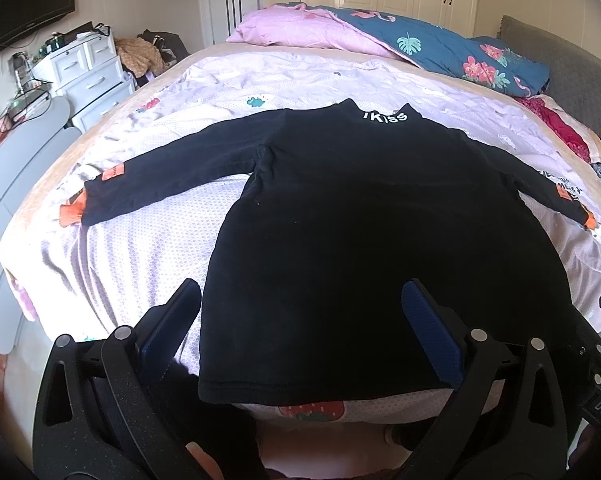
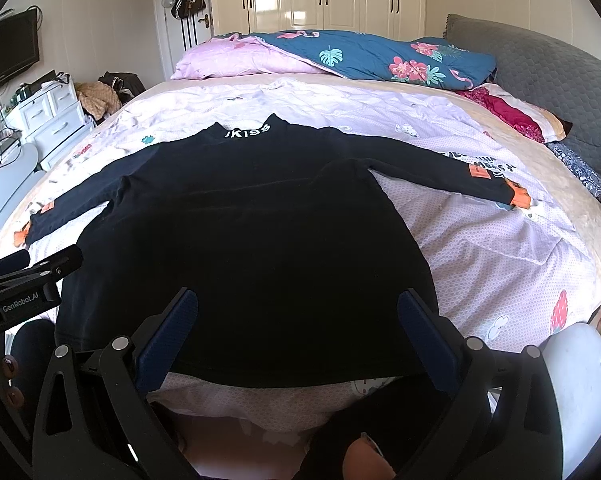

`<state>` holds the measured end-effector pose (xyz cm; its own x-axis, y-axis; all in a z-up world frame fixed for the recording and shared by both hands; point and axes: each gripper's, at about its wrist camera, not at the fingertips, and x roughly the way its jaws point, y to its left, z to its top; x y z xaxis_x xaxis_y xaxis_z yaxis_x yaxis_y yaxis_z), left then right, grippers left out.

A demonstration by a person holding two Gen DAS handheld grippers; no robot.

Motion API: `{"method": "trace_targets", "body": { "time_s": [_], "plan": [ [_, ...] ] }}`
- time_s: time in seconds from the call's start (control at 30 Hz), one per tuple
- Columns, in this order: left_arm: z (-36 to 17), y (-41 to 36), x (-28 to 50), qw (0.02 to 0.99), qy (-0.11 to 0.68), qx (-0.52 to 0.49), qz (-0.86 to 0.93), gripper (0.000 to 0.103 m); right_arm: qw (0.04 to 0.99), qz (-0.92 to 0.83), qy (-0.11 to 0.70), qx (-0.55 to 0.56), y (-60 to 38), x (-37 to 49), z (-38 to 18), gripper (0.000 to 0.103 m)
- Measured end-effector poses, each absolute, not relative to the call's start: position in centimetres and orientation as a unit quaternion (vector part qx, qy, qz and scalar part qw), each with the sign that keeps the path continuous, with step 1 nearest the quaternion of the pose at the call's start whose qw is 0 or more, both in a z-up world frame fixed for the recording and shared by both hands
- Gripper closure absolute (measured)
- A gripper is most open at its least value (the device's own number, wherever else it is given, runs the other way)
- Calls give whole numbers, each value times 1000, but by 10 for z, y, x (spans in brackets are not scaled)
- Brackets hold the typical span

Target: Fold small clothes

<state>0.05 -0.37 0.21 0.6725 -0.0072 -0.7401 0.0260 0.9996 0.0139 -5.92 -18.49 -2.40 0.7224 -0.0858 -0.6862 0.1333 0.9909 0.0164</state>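
A small black long-sleeved top point(image 1: 340, 220) point(image 2: 252, 232) with white "KISS" lettering at the collar lies flat on the bed, both sleeves spread sideways, orange cuffs at their ends. My left gripper point(image 1: 300, 300) hovers open over the hem's left part, nothing between its blue pads. My right gripper point(image 2: 298, 308) is open too, above the hem's right part, holding nothing. The left gripper point(image 2: 48, 264) also shows at the left edge of the right wrist view.
The bed point(image 1: 140, 248) has a pale lilac printed cover. A pink and blue floral quilt point(image 1: 380, 36) is piled at the far side, with a grey headboard point(image 2: 540, 80) on the right. White drawers point(image 1: 88, 68) stand left of the bed.
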Motion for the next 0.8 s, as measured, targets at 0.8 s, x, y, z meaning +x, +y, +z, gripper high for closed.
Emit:
{"method": "trace_targets", "body": {
  "time_s": [0.8],
  "plan": [
    [-2,-7,12,911,411,10,-17,9,925,-57,375,33,-183,-51,-25,4]
  ]
}}
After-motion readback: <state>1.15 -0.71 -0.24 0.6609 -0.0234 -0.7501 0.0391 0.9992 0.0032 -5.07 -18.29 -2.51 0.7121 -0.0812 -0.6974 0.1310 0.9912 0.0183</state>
